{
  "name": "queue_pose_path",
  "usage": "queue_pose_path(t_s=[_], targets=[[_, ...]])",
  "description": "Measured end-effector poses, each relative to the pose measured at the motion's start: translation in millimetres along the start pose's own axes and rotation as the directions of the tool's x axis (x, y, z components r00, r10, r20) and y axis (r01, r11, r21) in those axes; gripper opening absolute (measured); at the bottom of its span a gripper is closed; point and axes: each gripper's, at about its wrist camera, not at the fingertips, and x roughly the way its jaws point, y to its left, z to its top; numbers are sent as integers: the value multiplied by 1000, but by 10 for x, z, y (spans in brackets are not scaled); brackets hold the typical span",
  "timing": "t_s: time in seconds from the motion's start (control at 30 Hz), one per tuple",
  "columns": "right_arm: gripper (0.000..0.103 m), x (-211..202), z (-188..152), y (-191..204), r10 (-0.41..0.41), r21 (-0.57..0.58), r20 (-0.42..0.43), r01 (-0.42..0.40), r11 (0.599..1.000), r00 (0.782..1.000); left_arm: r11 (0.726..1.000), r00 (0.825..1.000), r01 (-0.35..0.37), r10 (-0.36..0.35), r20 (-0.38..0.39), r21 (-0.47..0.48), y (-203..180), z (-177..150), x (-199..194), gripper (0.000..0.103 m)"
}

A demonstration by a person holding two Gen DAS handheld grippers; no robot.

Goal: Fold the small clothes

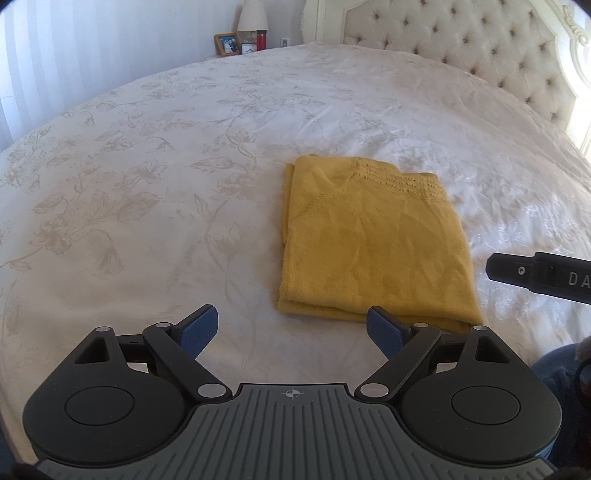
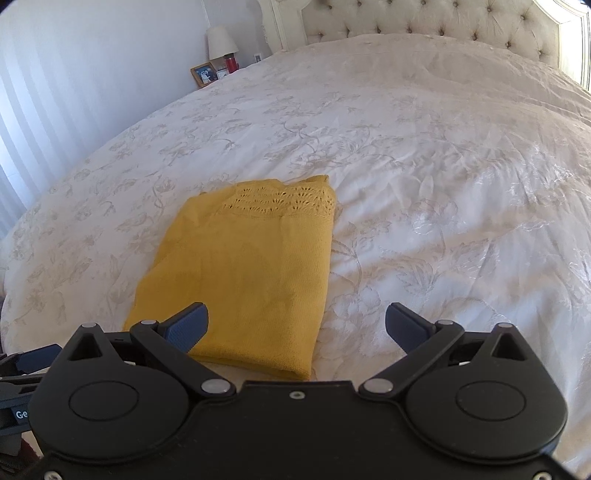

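Lying folded into a neat rectangle on the bed [image 1: 147, 184]: a yellow knit [image 1: 373, 243], lace-patterned band [image 2: 280, 201] turned toward the headboard [image 1: 461, 40], doubled edges stacking at its near end. Hovering just short of that near end, left gripper [image 1: 291, 328] with jaws spread wide and gripping nothing, its right pad [image 1: 384, 328] overlapping the knit's near right corner in view (contact unclear). Hanging over the knit's near right part, right gripper [image 2: 295, 326], jaws likewise apart and empty. Standing far beyond the knit, left of the headboard: lamp [image 1: 252, 16], framed photo [image 1: 227, 43], red bottle [image 1: 261, 40].
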Motion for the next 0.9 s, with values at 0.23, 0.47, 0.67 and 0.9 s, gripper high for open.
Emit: queue_pose_path(t_s=[0.23, 0.47, 0.67, 0.9], targets=[[102, 4, -3, -2, 4, 5, 0, -4, 1000, 1000, 1000, 1000, 15, -15, -21, -3, -19, -17, 32, 88], [102, 8, -1, 0, 7, 10, 0, -7, 1000, 1000, 1000, 999, 29, -29, -36, 0, -41, -44, 58, 88], [102, 5, 0, -3, 7, 11, 1, -7, 1000, 1000, 999, 999, 33, -33, -36, 2, -53, -54, 60, 88], [102, -3, 0, 0, 9, 12, 1, -9, 1000, 1000, 999, 999, 35, -35, -37, 1, -49, -60, 59, 88]])
